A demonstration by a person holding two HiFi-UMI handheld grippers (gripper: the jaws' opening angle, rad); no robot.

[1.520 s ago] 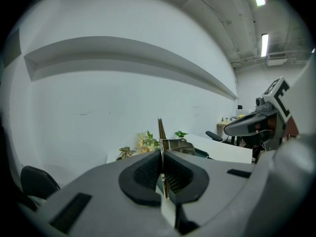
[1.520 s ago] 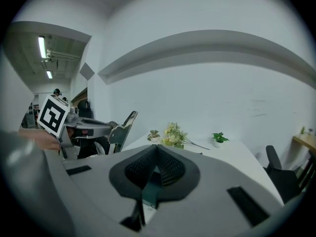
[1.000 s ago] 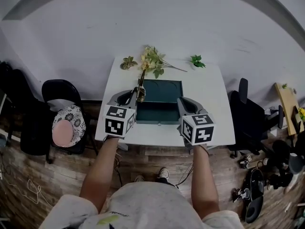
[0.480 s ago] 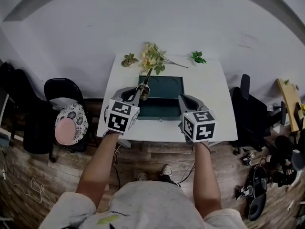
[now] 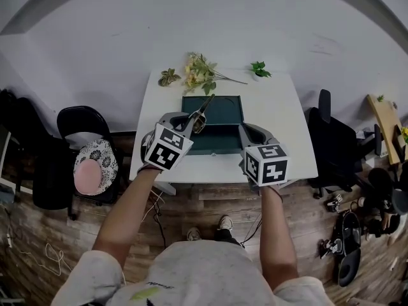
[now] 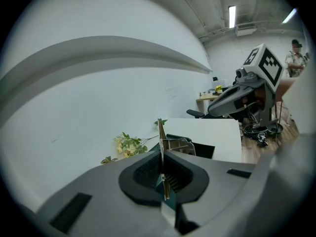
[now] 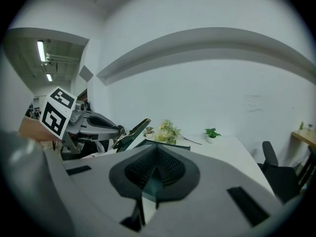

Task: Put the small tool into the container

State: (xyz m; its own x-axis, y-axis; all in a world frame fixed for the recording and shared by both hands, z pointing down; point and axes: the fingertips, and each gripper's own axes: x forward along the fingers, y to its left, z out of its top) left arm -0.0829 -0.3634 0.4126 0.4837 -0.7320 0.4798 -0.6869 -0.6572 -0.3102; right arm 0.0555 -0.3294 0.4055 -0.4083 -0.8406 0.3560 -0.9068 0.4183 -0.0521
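The left gripper (image 5: pixel 189 123) squeezes the small tool (image 5: pixel 200 113) tight. It has just tipped the tool sideways, so it now leans over the open container (image 5: pixel 224 111). The right gripper (image 5: pixel 246 132) waits nearby, closed and empty. I think letting go comes next.

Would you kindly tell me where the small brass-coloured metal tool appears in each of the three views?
Head view: small brass-coloured metal tool left of centre, in the left gripper, over the dark green box.
Left gripper view: bottom centre, edge-on between the shut jaws.
Right gripper view: left of centre, slanting up-right.
Shared landmark: yellow flower bunch.
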